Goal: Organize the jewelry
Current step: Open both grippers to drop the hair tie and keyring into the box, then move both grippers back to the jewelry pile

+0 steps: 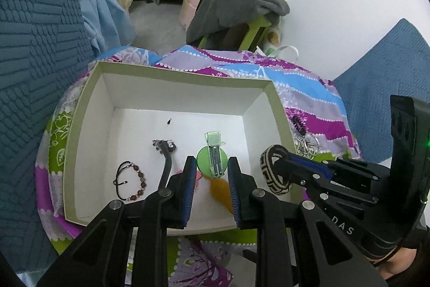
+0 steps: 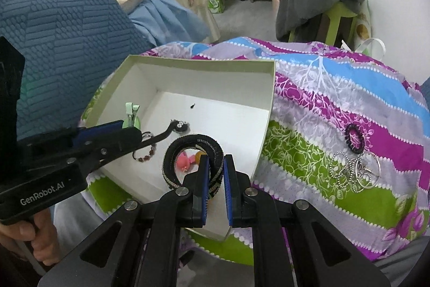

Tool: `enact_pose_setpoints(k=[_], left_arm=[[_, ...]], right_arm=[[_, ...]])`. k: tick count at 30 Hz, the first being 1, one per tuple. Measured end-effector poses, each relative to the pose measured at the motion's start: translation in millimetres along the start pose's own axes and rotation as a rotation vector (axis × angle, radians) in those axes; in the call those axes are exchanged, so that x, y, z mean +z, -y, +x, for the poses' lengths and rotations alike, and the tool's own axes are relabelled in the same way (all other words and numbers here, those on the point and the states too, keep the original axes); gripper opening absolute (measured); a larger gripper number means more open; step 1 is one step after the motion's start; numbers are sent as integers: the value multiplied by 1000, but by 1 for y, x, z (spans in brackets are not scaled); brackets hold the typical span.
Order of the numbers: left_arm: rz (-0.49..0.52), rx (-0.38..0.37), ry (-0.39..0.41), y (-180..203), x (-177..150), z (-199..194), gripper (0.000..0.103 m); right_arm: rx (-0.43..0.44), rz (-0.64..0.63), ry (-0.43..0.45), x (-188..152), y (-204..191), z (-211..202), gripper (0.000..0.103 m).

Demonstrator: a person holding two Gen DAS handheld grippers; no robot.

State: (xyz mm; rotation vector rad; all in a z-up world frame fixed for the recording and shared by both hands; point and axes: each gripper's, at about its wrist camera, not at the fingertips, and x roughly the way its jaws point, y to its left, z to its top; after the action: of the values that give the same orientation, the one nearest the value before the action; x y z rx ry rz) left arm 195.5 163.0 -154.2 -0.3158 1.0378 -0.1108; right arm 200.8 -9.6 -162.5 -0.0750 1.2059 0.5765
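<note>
"GenRobot.AI" printed on left gripper (image 2: pixel 129 135) body; "DAS" on right gripper (image 2: pixel 216 174) in the left wrist view. Right jaws clamp the woven black-and-cream bangle (image 2: pixel 194 160), ring upright over the white cardboard box (image 2: pixel 204 66), near its 5 o'clock corner. Left jaws grip the green disc hair clip (image 1: pixel 213 159), long axis toward 12 o'clock.

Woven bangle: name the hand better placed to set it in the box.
Right. Its gripper is shut on the woven bangle just above the box floor; the left gripper holds a green clip.
</note>
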Motion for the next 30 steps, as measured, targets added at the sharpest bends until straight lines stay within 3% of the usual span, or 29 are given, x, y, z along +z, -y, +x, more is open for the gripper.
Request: enact_pose_setpoints(k=[4, 6, 7, 10, 11, 12, 21, 30], left_arm=[[-1, 11, 9, 1, 1, -5, 25], [-7, 16, 20, 1, 2, -12, 25], [-15, 7, 21, 1, 3, -14, 26], [-17, 18, 41, 7, 4, -24, 46], [-21, 26, 51, 8, 4, -28, 56], [-29, 29, 64, 9, 4, -32, 60], [-25, -2, 170, 48, 13, -66, 60], [44, -90, 226, 111, 18, -72, 60]], right_arm=[[38, -1, -1, -1, 0, -3, 10], [64, -8, 13, 1, -1, -11, 17], [70, -16, 22, 1, -2, -14, 28], [96, -38, 59, 3, -4, -30, 30], [97, -47, 74, 3, -4, -36, 31], [99, -56, 93, 4, -4, -44, 31], [79, -84, 249, 6, 23, -115, 31], [22, -35, 369, -9, 76, -164, 31]])
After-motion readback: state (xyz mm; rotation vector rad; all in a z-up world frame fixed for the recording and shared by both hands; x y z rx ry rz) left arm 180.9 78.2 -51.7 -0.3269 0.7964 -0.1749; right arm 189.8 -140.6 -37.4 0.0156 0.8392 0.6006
